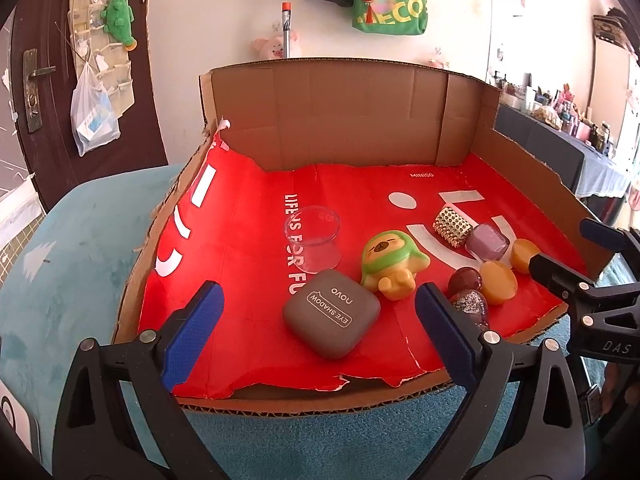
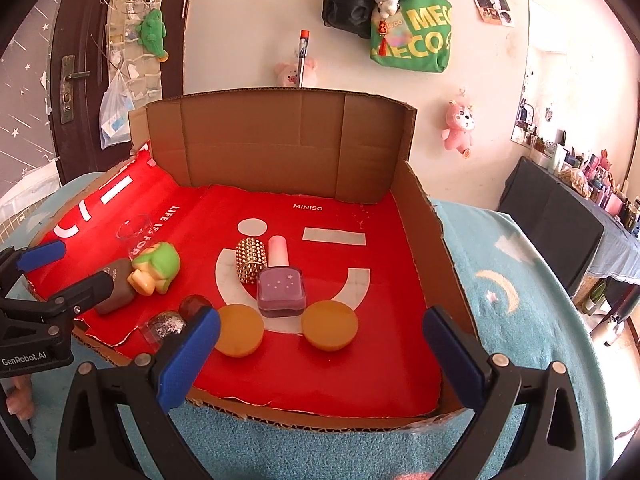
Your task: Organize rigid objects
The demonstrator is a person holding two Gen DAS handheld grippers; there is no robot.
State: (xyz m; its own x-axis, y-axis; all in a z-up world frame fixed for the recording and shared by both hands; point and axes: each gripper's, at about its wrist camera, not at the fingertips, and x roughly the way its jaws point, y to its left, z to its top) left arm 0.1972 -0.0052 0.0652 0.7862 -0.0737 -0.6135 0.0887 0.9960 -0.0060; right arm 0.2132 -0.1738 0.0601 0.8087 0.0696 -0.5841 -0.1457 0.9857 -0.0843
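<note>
A red-lined cardboard tray [image 1: 240, 216] [image 2: 392, 352] holds the objects. A grey eye shadow case [image 1: 331, 314] [image 2: 116, 286] lies near the front, just ahead of my open, empty left gripper [image 1: 318, 336]. Behind it stand a clear glass cup [image 1: 314, 244] [image 2: 134, 234] and a green-and-yellow toy figure [image 1: 394, 264] [image 2: 156, 268]. A purple nail polish bottle [image 2: 280, 284] [image 1: 486, 242], a gold studded cylinder [image 2: 251, 260] [image 1: 452, 226] and two orange discs [image 2: 239, 336] [image 2: 330, 325] lie ahead of my open, empty right gripper [image 2: 320, 346]. Two small dark jars [image 1: 466, 292] [image 2: 176, 320] sit near the front edge.
The tray rests on a teal blanket [image 1: 80, 264] [image 2: 512, 320]. Its tall cardboard back wall [image 1: 340, 120] [image 2: 280, 144] blocks the far side. The right gripper [image 1: 560, 260] shows at the left wrist view's right edge. A cluttered dark table [image 2: 568, 216] stands at right.
</note>
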